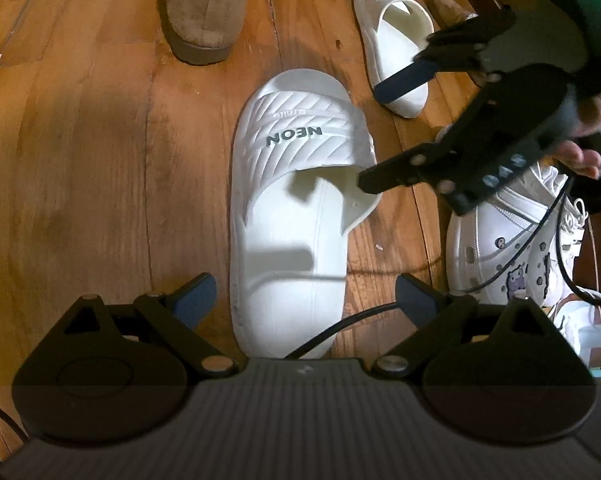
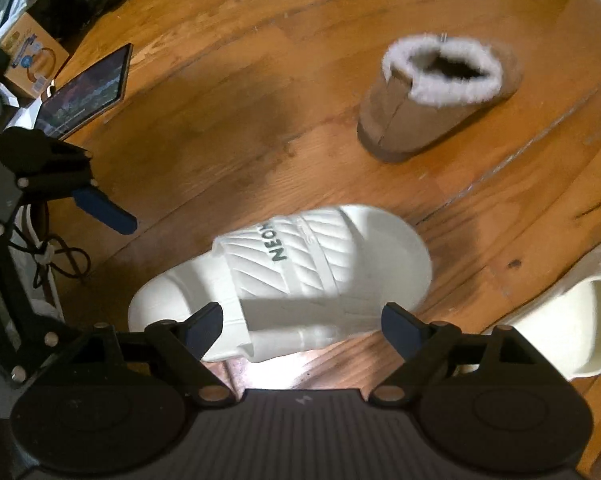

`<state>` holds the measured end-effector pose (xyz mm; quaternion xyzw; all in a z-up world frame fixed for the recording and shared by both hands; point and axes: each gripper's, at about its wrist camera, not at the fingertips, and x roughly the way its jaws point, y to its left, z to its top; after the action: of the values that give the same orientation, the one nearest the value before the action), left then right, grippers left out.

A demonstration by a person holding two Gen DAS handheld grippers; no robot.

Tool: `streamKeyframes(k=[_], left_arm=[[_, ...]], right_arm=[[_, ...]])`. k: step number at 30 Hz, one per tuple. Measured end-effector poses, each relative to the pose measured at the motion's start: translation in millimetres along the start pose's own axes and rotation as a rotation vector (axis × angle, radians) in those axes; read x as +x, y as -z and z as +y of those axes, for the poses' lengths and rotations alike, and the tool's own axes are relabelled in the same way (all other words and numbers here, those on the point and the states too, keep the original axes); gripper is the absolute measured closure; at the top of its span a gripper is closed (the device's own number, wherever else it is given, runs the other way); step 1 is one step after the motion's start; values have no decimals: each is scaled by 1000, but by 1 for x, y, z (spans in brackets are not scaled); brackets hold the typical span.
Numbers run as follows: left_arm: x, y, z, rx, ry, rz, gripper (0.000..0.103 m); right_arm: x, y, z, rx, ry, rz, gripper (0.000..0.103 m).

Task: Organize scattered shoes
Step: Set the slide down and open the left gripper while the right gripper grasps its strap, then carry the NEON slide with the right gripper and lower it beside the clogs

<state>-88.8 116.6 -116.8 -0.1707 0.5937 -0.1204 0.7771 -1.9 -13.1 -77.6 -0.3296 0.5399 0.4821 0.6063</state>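
Note:
A white slide marked NEON (image 1: pixel 296 200) lies flat on the wooden floor; it also shows in the right wrist view (image 2: pixel 300 276). My left gripper (image 1: pixel 304 300) is open, its fingers on either side of the slide's heel. My right gripper (image 2: pixel 300 324) is open just above the slide's side edge; in the left wrist view it (image 1: pixel 380 136) hovers over the slide's right side. A second white slide (image 1: pixel 396 44) lies further off, also seen at the right edge of the right wrist view (image 2: pixel 572 320). A tan fleece-lined boot (image 1: pixel 206 8) stands beyond (image 2: pixel 436 96).
White clogs with charms (image 1: pixel 512 248) and a white sneaker sit at the right, with black cables trailing over them. A tablet (image 2: pixel 84 92) and a cardboard box (image 2: pixel 32 52) lie on the floor at the left of the right wrist view.

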Motion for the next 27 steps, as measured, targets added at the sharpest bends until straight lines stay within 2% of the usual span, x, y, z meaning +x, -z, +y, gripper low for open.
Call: streamKeyframes(k=[3,8,12,15,18,24,25,27], left_arm=[[2,-2,-2,19,-1,8,6],[6,-6,-4,37,-1,23,6],[7,-7,-6,47,-1,31,6],[6,-7,-6,33,-25,11,6],[0,-8,-12,53,-81,-31,6],[-15,-8,-23,86,-119,-85,6],[-17,-7,-23,87,-122,-90,6],[-21,-7,-21,77,-121,-100,6]], right_arm=[[19,-10,-6,-44,0,37,16],[37,-17,-17,-7,-48,73,12],[42,-13,-14,-13,-30,55,13],[40,-8,-17,46,-42,41,15],[40,-5,-21,140,-57,44,16],[30,14,-26,390,-38,31,16],[27,21,-32,522,-46,30,16],[25,31,-42,691,-73,28,16]])
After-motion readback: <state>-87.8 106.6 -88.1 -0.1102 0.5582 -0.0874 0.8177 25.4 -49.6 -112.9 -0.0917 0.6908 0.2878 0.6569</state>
